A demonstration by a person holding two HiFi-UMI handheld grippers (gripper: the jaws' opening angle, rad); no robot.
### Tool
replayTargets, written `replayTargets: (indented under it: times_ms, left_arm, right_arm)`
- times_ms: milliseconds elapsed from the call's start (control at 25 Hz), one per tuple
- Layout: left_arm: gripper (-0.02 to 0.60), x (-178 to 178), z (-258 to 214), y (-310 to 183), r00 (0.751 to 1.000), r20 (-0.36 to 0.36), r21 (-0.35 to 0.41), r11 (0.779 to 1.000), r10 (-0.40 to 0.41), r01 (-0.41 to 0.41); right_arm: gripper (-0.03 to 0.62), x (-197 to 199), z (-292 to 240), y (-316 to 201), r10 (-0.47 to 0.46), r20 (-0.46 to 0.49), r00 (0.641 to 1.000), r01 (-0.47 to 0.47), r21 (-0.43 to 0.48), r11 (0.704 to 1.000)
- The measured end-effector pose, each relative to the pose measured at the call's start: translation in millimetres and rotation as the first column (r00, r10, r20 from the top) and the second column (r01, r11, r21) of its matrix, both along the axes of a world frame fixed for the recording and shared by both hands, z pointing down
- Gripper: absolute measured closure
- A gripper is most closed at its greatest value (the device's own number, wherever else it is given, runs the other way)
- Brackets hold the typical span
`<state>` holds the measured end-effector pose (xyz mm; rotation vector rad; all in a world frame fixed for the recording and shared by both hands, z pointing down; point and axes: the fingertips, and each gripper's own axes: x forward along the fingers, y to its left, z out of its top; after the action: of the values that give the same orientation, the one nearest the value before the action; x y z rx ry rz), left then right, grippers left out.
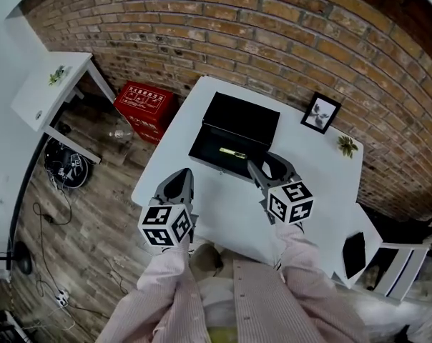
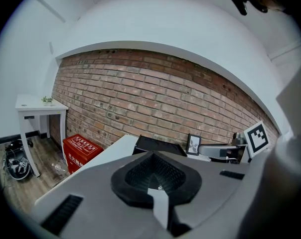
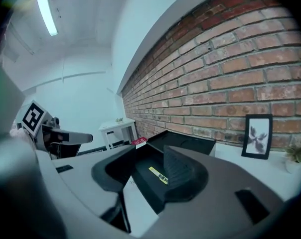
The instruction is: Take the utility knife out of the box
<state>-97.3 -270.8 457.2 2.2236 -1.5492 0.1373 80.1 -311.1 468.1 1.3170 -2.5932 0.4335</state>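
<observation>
My right claw [image 1: 267, 168] hangs released and empty at the near rim of the open black rectangular box [image 1: 239, 120] by the white desk's [image 1: 223, 209] far edge; left claw [image 1: 179, 184] clenched on nothing. The slim yellow utility knife [image 1: 232, 153] lies flat inside the box. I judge it light, stiff and slick: pinch across mid-handle.

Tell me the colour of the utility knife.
Yellow; the utility knife shows best in the right gripper view.

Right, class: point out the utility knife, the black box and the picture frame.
utility knife [image 1: 232, 152], head view, its yellow body.
black box [image 1: 242, 118], head view, open lid.
picture frame [image 1: 320, 113], head view, its centre.
</observation>
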Motion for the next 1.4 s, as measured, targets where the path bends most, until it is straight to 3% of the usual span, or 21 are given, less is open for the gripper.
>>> replayTargets:
  times_ms: [360,600,880,1400]
  left_arm:
    - [0.589,0.3,14.1,-29.0,1.000,0.004,-0.033,0.999,0.031,-0.031]
    - [0.589,5.7,32.1,-48.0,0.997,-0.011,-0.080,0.993,0.082,-0.082]
    - [0.589,16.3,52.3,-67.2,0.989,-0.034,-0.133,0.980,0.146,-0.149]
    - [0.589,21.6,70.6,-84.7,0.981,-0.074,-0.174,0.966,0.178,-0.189]
  right_arm:
    - [0.418,-23.2,23.1,-29.9,-0.106,-0.107,0.989,0.102,-0.042,0.994]
    - [0.418,-40.0,48.2,-42.4,-0.200,-0.215,0.956,0.179,-0.113,0.977]
    - [0.418,-57.2,81.9,-52.4,-0.333,-0.338,0.880,0.269,-0.224,0.937]
    - [0.419,-71.8,129.4,-60.5,-0.498,-0.466,0.731,0.312,-0.421,0.852]
